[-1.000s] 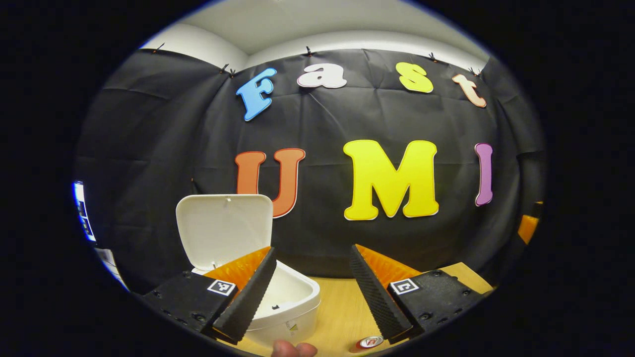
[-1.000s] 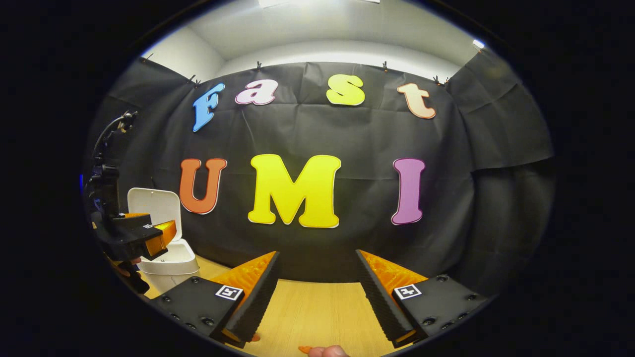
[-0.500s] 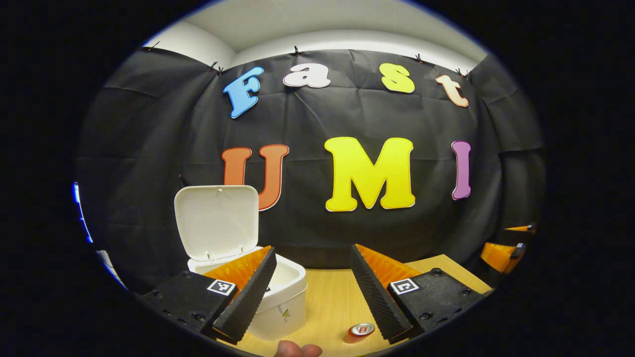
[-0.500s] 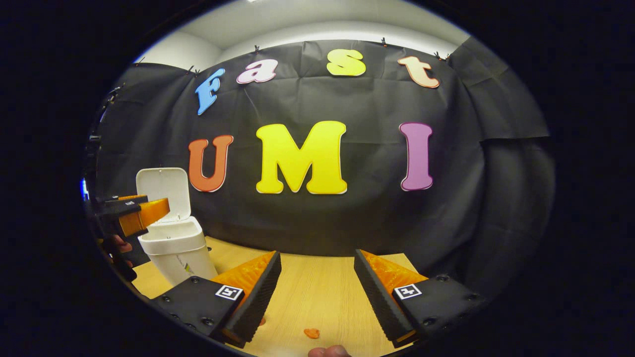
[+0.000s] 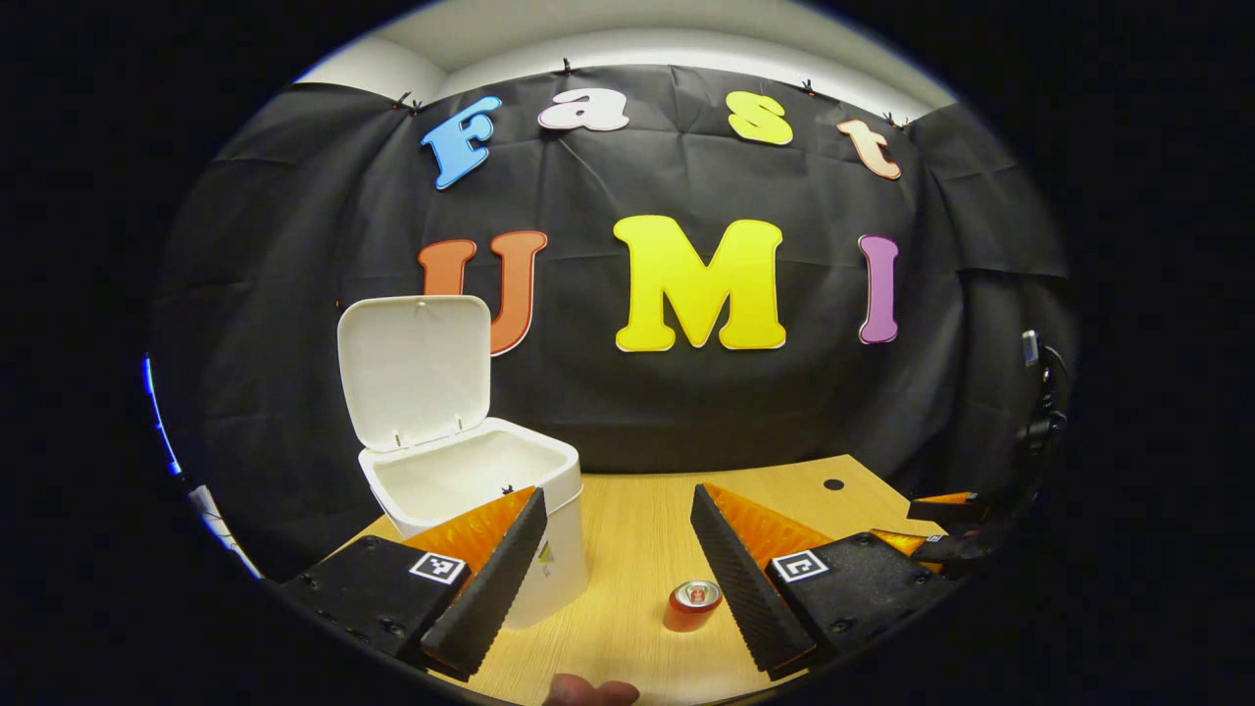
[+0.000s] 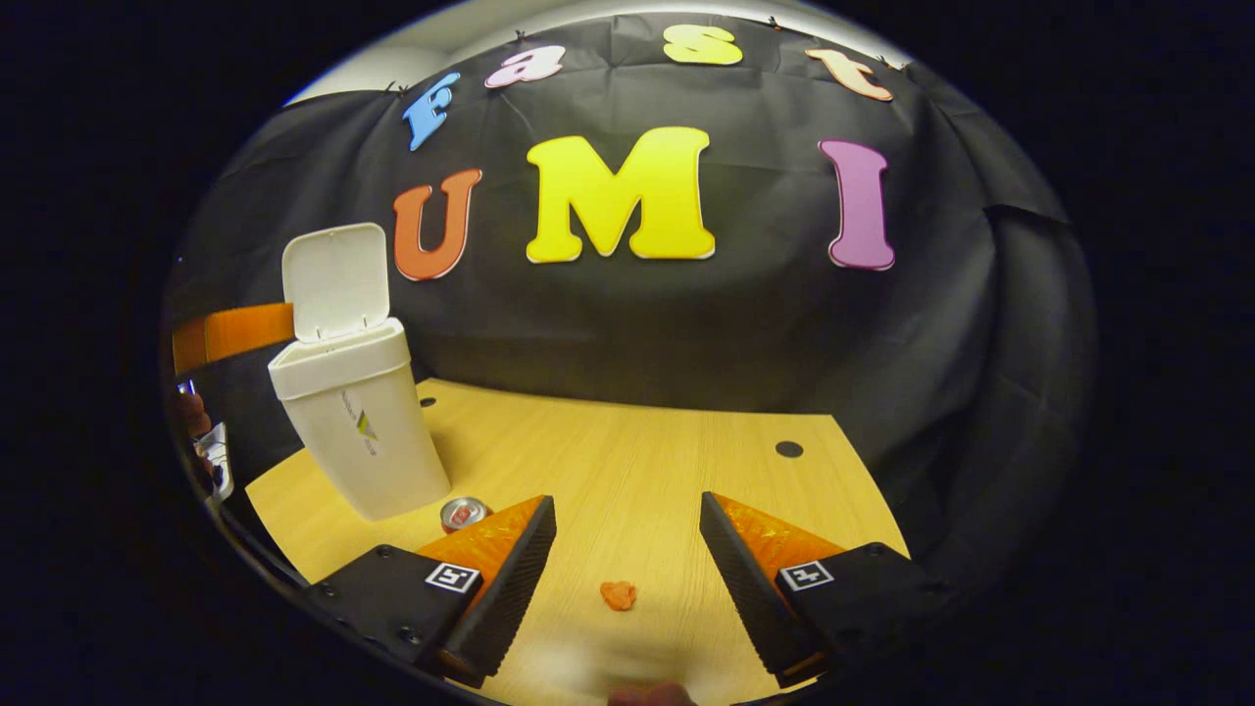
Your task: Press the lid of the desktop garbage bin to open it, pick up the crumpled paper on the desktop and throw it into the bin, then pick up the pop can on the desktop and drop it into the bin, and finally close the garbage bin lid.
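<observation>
Both tools [image 5: 613, 549] [image 6: 627, 559] gape empty; bin [image 5: 471, 490] lid [image 5: 414, 368] up, contents unseen.

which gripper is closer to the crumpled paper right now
Right. The right gripper hangs open above the desk with the crumpled paper between its fingers' line. The left gripper is over by the bin and can.

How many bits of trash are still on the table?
2. The pop can stands upright beside the bin, and the crumpled paper lies between the right claw's fingers. Others may be hidden.
</observation>
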